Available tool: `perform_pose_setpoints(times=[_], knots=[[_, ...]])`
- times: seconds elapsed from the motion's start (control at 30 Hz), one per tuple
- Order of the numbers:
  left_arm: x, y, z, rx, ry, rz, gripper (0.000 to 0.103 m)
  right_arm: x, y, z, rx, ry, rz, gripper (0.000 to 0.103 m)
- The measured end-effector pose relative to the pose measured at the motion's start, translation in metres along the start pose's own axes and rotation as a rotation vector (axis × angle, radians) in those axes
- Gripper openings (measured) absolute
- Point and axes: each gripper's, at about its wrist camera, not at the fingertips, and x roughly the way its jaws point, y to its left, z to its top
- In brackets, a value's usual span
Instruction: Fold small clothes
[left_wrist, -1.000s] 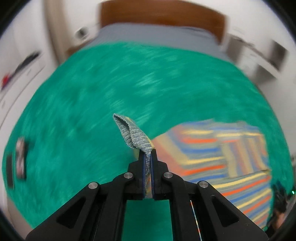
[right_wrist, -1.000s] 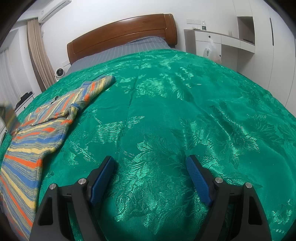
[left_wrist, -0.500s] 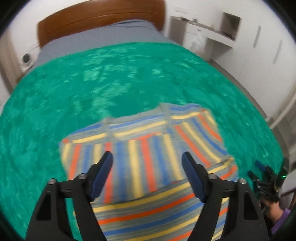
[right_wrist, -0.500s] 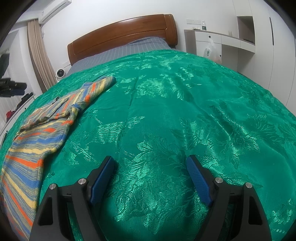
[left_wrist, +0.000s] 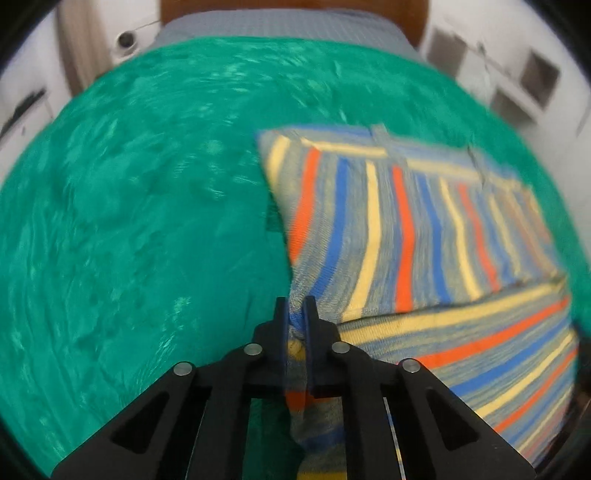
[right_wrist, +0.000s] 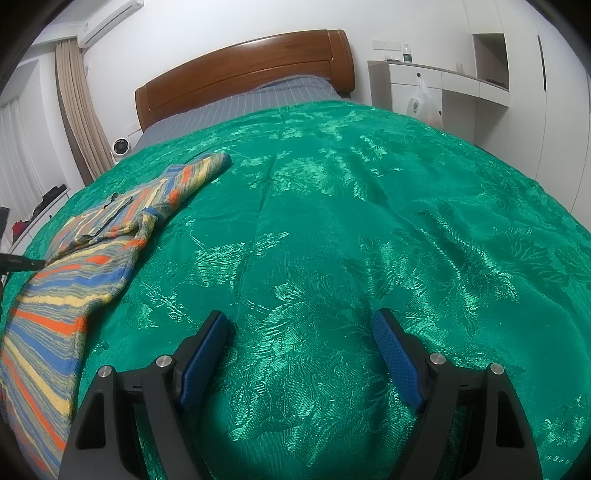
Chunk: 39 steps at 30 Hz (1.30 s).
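A small striped sweater (left_wrist: 424, 240), blue, orange, yellow and grey, lies on the green bedspread (left_wrist: 147, 221). My left gripper (left_wrist: 295, 310) is shut on the sweater's left edge, with cloth bunched between the fingers. In the right wrist view the sweater (right_wrist: 85, 258) lies at the far left, one sleeve reaching toward the headboard. My right gripper (right_wrist: 301, 332) is open and empty, low over bare bedspread (right_wrist: 351, 221), well right of the sweater.
The wooden headboard (right_wrist: 243, 70) and grey sheet (right_wrist: 240, 107) are at the bed's far end. White cabinets (right_wrist: 443, 88) with a hanging plastic bag (right_wrist: 423, 103) stand to the right. A curtain (right_wrist: 81, 122) and a small white fan (right_wrist: 120, 147) are at the left.
The left gripper was shut on a sleeve, then opened above the folded sweater, and is now shut on the sweater's left edge. The right gripper has not moved.
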Motion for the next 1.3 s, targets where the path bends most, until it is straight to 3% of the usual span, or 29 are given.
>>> perform_pose_setpoints(times=[0.13,0.2,0.27,0.33,0.47,0.63,1.03,1.3], knots=[[0.005,0.013,-0.004,-0.028,0.042,0.028,0.012,0.001,0.0,0.001,-0.001,0.0,0.0,0.08],[-0.002,0.017,-0.012,-0.025,0.038,0.058,0.032,0.001,0.0,0.001,-0.001,0.0,0.001,0.08],[-0.018,0.016,-0.019,-0.015,-0.019,0.114,0.076,0.001,0.0,0.0,-0.001,0.0,0.0,0.08],[-0.033,0.013,-0.028,0.01,-0.08,0.172,0.086,0.001,0.0,0.0,-0.001,0.0,0.0,0.08],[-0.053,0.008,-0.041,0.039,-0.135,0.248,0.087,0.0,0.0,0.0,-0.001,0.001,-0.001,0.08],[-0.067,0.007,-0.048,0.034,-0.161,0.282,0.087,0.001,0.002,0.002,-0.01,0.007,-0.013,0.08],[-0.097,0.006,-0.067,0.035,-0.205,0.308,0.087,0.003,0.01,0.002,-0.037,0.016,-0.062,0.081],[-0.118,0.003,-0.078,0.022,-0.235,0.299,0.089,0.001,0.013,0.005,-0.036,0.05,-0.112,0.09]])
